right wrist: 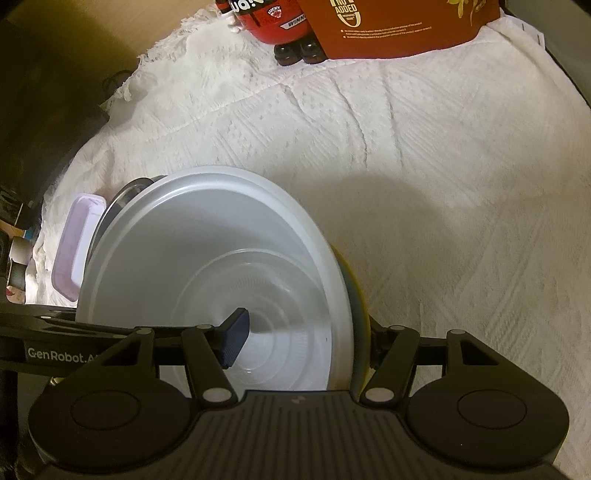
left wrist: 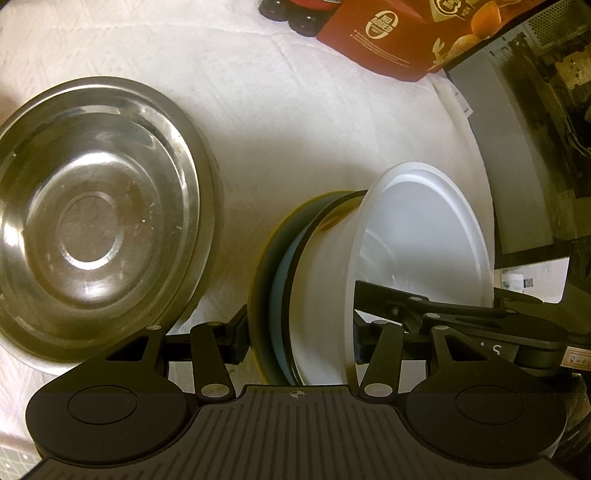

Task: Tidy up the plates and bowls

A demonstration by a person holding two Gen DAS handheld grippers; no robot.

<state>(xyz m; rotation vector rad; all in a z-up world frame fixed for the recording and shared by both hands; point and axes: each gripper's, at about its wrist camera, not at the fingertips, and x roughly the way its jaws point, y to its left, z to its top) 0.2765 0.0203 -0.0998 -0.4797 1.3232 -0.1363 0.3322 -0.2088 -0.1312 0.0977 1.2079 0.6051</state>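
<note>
**A:** Between the fingers of the left gripper [left wrist: 299, 341] the stack [left wrist: 317, 295] stands on edge: a white bowl [left wrist: 417, 236] nested against a blue plate [left wrist: 279, 295], with a yellow plate [left wrist: 258, 288] behind that. The danger sits right there. The pieces are smooth and only pinched together, so one could likely slide out from between the others and drop onto the white cloth [right wrist: 406, 147].

**B:** And what would set that off?

**A:** Uneven pressure, most likely, or the two hands drifting apart. The right gripper [right wrist: 306, 339] has hold of the same stack, so a twist of one against the other could pry the bowl off the plates.

**B:** How do the jaws stand?

**A:** Both are partly spread and clamped across the stack. On each, one finger presses inside the bowl and the other sits against the back of the yellow plate. Nothing else is in them. Whether the stack's lower edge rests on the cloth cannot be told.

**B:** What lies around it?

**A:** A steel bowl [left wrist: 92, 221] rests on the cloth just to the left, near but apart, so a careless swing might clip it. A lilac box [right wrist: 74, 251] lies farther left. A red carton [left wrist: 388, 37] and dark bottles [left wrist: 291, 18] stand at the far edge, well apart.
</note>
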